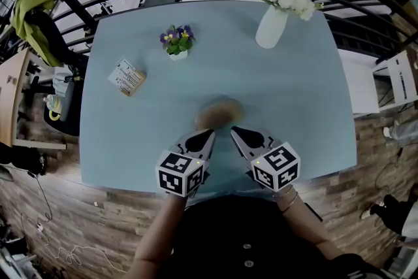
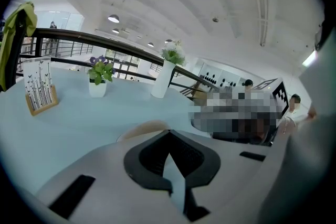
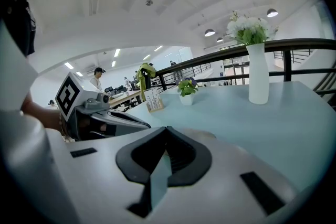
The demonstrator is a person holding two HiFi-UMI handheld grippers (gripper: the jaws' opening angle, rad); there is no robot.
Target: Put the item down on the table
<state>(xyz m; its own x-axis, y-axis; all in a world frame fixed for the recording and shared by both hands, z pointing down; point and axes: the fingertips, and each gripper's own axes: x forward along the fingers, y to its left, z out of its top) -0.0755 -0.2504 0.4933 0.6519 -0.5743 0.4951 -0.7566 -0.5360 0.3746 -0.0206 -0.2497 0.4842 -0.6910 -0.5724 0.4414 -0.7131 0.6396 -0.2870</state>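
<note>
The left tool (image 1: 209, 134) was clenched, its jaws meeting at the tips with nothing between them, as its own view showed (image 2: 168, 132). The right tool (image 1: 234, 131) was clenched and empty too (image 3: 167, 130). Both sat low over the near edge of the tabletop (image 1: 300, 121), their tips angled toward each other.

The item (image 1: 219, 112), a brownish round thing too blurred to name, lay on the tabletop just ahead of the two tips and apart from both. From the left tool's view only its pale edge (image 2: 140, 129) peeked over the jaws.

Farther ahead and to the left of the tools stood a card holder (image 1: 127, 77) and a small potted plant (image 1: 177, 42); farther ahead to the right stood a white vase (image 1: 271, 25) of flowers.

As I judged it, the putting down was done: the item rested on the tabletop and neither tool gripped it. Nothing seemed left except drawing the tools back.
</note>
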